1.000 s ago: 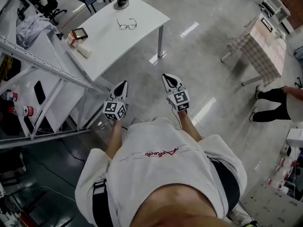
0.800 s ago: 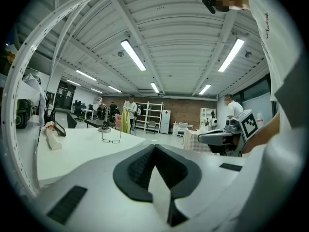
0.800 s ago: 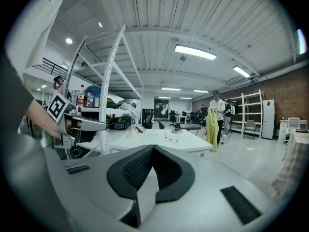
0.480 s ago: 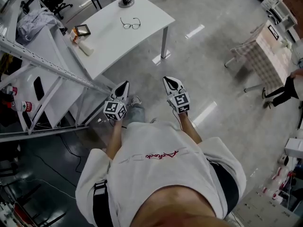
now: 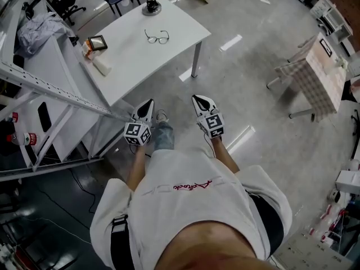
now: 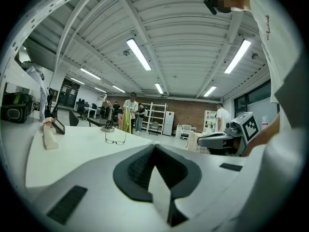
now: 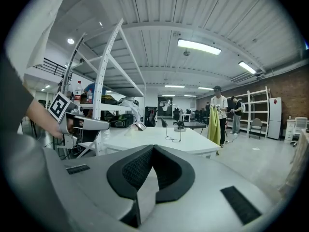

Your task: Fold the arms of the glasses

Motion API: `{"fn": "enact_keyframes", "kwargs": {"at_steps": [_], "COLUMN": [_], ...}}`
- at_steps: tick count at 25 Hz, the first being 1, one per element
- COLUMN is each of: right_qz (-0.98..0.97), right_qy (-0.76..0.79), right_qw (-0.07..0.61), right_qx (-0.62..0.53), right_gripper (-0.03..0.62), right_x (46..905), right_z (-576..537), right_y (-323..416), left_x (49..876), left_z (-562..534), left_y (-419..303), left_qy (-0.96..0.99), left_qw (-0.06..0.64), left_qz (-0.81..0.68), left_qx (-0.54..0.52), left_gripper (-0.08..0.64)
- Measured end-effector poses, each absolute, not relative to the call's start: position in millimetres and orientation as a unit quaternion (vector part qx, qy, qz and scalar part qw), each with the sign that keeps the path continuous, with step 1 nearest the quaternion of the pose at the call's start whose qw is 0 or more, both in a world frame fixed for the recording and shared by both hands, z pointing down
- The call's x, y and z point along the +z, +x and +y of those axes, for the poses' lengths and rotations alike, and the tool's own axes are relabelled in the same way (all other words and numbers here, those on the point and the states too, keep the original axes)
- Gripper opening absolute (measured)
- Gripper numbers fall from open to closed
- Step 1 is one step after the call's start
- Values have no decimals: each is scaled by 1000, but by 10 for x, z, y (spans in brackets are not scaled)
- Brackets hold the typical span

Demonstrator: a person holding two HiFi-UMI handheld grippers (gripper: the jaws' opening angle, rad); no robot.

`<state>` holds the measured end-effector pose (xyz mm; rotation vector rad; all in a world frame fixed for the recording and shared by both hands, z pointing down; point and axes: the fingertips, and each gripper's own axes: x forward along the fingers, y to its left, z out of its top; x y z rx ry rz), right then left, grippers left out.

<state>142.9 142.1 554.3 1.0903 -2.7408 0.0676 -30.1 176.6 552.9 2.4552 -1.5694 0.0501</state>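
Observation:
A pair of thin-framed glasses (image 5: 157,36) lies on the white table (image 5: 174,21), arms unfolded; it shows small in the left gripper view (image 6: 115,138) and the right gripper view (image 7: 174,136). Both grippers hang in front of the person, well short of the table. My left gripper (image 5: 145,104) is shut with nothing between its jaws, its tips meeting (image 6: 154,146). My right gripper (image 5: 203,100) is likewise shut and empty (image 7: 153,148). Each gripper sees the other beside it.
A metal rack (image 5: 50,86) stands left of the grippers. On the table are a lamp base (image 5: 150,5), a small framed object (image 5: 95,40) and a white roll (image 5: 102,65). A checked-cloth table (image 5: 315,75) stands at right. People stand far back (image 6: 130,111).
The whole view has shifted as the person walks toward the table; the glasses and table lie slightly lower and nearer in the head view. Both grippers stay shut and empty.

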Motion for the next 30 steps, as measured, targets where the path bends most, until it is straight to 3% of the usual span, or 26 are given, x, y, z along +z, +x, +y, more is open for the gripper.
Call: {"fn": "enact_keyframes", "kwargs": {"at_steps": [30], "right_qz": [-914], "right_qy": [385], "right_qw": [132], "right_qx": [6], "right_gripper": [26], "right_x": [5368], "right_z": [-827], "right_y": [308], "left_x": [5397], "left_z": [-623], "left_y": [-1489], "left_qy": [849], "left_qw": [128], "left_qz": [-512], "left_qx": [-9], "left_gripper": [20]}}
